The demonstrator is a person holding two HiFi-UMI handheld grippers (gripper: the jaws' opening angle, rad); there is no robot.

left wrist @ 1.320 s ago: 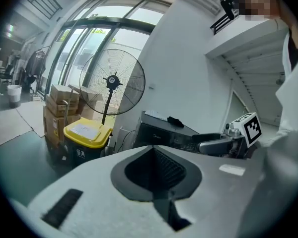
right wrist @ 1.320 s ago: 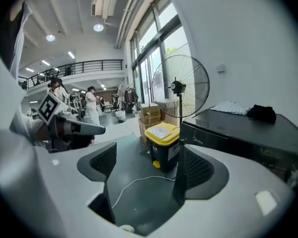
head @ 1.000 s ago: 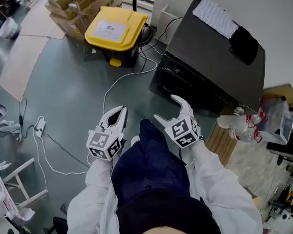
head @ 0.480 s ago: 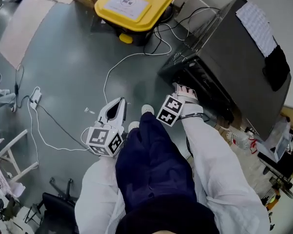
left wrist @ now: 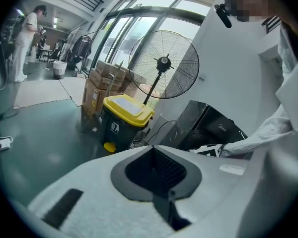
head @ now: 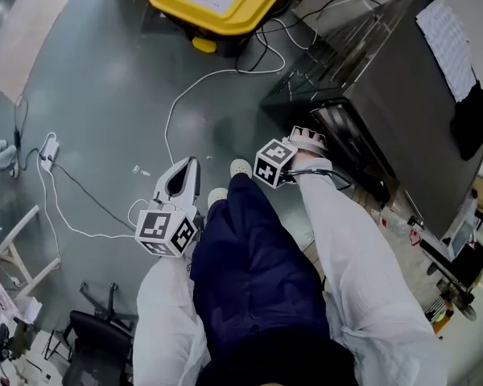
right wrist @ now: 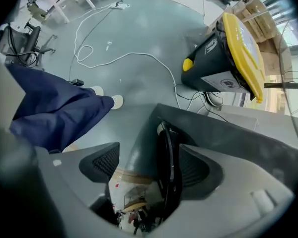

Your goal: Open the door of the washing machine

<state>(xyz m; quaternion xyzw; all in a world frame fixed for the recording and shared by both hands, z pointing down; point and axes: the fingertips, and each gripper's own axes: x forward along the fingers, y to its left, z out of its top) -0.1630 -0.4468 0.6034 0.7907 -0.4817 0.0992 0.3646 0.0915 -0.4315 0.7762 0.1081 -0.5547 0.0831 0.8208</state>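
**Right jaws straddle the door rim, no grip yet**

Reaching forward from beside the knees, the right gripper has come down to the front of the washing machine, which sits low on the floor at the person's right. In the right gripper view its jaws stand apart with the dark rim of the door between them. One pad lies close to the rim and the other is well clear, so nothing is clamped. The left gripper hangs idle over the floor near the left leg, jaws together and empty.

The main risk is a shallow bite. If the jaws close on only the thin rim, a pull could make them slide off the smooth edge. A pull at an angle might also strain the latch rather than release it. The white cable loops near the feet and could snag a step back.
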